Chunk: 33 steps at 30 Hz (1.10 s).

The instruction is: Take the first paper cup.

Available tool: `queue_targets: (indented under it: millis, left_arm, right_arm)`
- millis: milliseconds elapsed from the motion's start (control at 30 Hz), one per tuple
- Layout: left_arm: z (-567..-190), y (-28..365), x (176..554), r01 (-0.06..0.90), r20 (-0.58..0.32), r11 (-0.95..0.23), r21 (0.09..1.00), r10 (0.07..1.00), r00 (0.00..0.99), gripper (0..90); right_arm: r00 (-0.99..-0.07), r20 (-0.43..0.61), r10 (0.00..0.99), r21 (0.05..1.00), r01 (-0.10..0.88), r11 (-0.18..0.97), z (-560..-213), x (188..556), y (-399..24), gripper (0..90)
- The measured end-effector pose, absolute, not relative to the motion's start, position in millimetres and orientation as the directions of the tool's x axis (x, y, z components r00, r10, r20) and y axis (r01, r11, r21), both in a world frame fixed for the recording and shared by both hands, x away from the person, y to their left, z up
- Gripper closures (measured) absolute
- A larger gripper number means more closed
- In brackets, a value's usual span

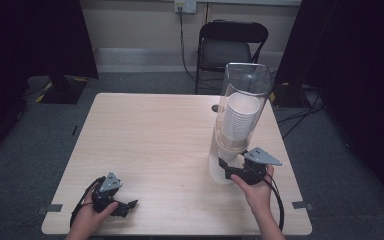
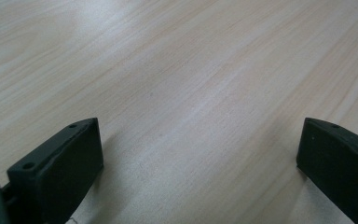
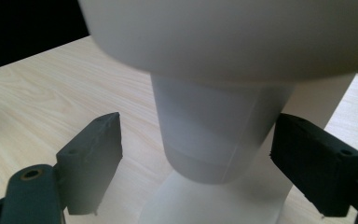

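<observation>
1. Your right gripper [image 1: 228, 169] is at the foot of the tall clear plastic cup dispenser tube [image 1: 245, 80], near the right edge of the pale wood-grain table [image 1: 150, 135]. Its black jaws stand apart, one on each side of the lowest white paper cup [image 3: 209, 135] poking out below the tube. In the right gripper view, the right jaw sits just beside the cup's wall and the left jaw shows a clear gap, so the pads are not pressing on the cup.

2. That cup is plain white, tapered and smooth, with a faint seam down its side. It hangs bottom-down from the stack of white paper cups [image 1: 241, 117] nested inside the tube. Above it, the right gripper view shows the wide white underside of the dispenser's collar [image 3: 233, 37], blurred by closeness. Below the cup you see the white dispenser base [image 3: 214, 205] on the table.

3. In the high view the cup stack fills the middle of the tube, and the upper part of the tube is transparent and open at the top.

4. Your left gripper [image 1: 127, 205] rests low over the table's near left corner, well apart from the dispenser. Its jaws are spread wide, with bare wood between them in the left gripper view.

5. Behind the table stands a black folding chair with a grey seat [image 1: 230, 45] on the grey carpet.
</observation>
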<state>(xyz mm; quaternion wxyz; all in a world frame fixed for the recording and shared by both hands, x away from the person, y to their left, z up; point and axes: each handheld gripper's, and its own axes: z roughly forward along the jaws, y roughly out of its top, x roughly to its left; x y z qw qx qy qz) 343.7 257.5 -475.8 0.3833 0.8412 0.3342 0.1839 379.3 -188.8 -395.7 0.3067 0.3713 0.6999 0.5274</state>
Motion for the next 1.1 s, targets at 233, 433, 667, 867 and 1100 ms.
queue_targets:
  millis: [233,433,667,867,1100]
  left_arm:
    - [-476,258,344,0.420,0.056,-0.488,0.765,0.701,0.711,0.0]
    - [-476,258,344,0.421,0.056,-0.488,0.765,0.700,0.711,0.0]
    - [-476,258,344,0.421,0.056,-0.488,0.764,0.700,0.712,0.0]
    - [-476,258,344,0.421,0.056,-0.489,0.764,0.700,0.712,0.0]
    - [-476,257,344,0.422,0.053,-0.482,0.768,0.704,0.709,0.0]
  right_arm:
    - [-0.520,-0.046,0.853,0.970,0.181,0.163,-393,387,-187,22.5]
    - [-0.504,-0.033,0.863,0.976,0.170,0.137,-396,392,-186,25.8]
    - [-0.508,-0.018,0.861,0.983,0.150,0.109,-399,396,-184,27.7]
    - [-0.510,0.004,0.860,0.985,0.149,0.083,-402,397,-185,31.2]
    - [-0.512,-0.029,0.858,0.983,0.140,0.116,-405,397,-188,34.9]
